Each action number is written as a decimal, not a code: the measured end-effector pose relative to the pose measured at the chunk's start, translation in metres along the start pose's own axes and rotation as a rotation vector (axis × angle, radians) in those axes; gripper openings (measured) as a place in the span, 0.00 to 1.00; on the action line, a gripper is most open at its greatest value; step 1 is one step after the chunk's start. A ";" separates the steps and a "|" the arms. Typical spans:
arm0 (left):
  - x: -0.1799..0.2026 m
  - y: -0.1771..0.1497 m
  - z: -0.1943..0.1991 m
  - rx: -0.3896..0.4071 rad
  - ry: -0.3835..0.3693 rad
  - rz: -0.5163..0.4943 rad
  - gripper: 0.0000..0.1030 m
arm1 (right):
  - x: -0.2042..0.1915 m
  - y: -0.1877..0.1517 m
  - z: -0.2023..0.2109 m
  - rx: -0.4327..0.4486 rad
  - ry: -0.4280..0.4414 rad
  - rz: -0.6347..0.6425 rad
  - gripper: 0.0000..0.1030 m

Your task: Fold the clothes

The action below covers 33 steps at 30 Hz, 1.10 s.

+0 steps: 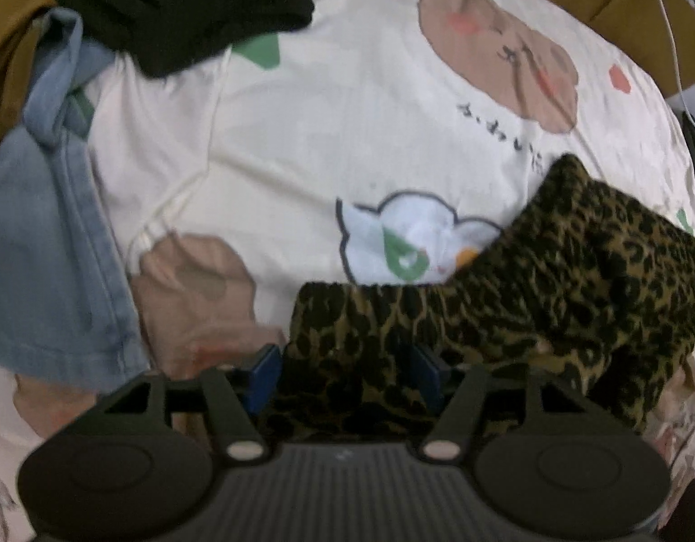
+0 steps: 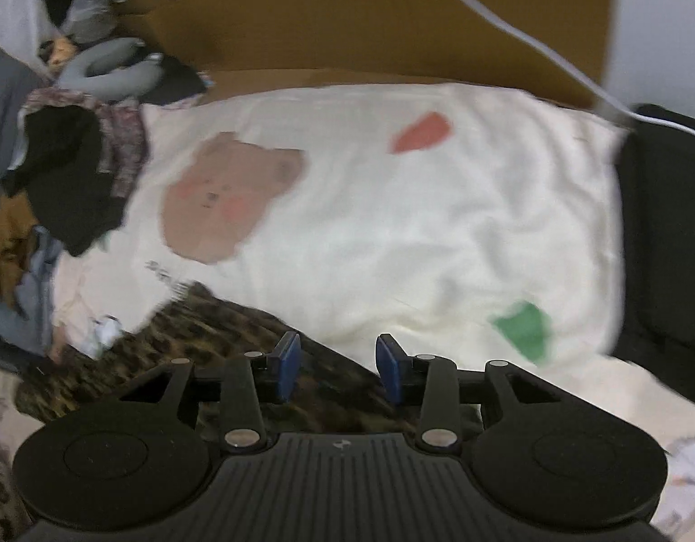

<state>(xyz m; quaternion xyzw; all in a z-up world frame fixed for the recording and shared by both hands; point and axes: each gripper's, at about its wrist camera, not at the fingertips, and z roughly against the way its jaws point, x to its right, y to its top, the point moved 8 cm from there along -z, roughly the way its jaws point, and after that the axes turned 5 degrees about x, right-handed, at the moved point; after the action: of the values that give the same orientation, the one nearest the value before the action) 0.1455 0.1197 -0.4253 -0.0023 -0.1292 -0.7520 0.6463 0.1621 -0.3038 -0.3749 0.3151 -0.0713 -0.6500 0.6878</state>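
The leopard-print garment (image 1: 505, 307) is straddled, ungripped, by the open left gripper (image 1: 347, 361) and open right gripper (image 2: 338, 363), apparently released flat on the bed (image 2: 415, 235) for folding.

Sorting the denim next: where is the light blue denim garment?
Left wrist view, far left: light blue denim garment lies on the cream cartoon-print bedsheet, below the black clothing.

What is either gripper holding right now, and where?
Nothing. Left gripper stands open around the leopard-print garment; right gripper is open above its edge.
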 end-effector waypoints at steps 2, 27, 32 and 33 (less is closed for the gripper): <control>-0.001 -0.006 -0.001 -0.002 -0.006 0.000 0.67 | -0.019 0.007 -0.014 -0.008 0.026 0.047 0.43; -0.024 -0.007 0.006 0.065 -0.015 0.002 0.63 | -0.130 -0.008 -0.141 -0.187 0.115 0.451 0.50; -0.020 -0.014 -0.014 0.017 -0.016 -0.008 0.63 | -0.124 -0.019 -0.150 -0.241 0.105 0.466 0.67; -0.019 -0.016 -0.017 0.010 -0.019 -0.008 0.63 | -0.122 -0.021 -0.151 -0.251 0.103 0.464 0.70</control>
<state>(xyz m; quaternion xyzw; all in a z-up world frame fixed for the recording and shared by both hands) 0.1354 0.1371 -0.4481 -0.0057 -0.1388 -0.7538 0.6423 0.2034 -0.1365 -0.4671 0.2352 -0.0254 -0.4619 0.8548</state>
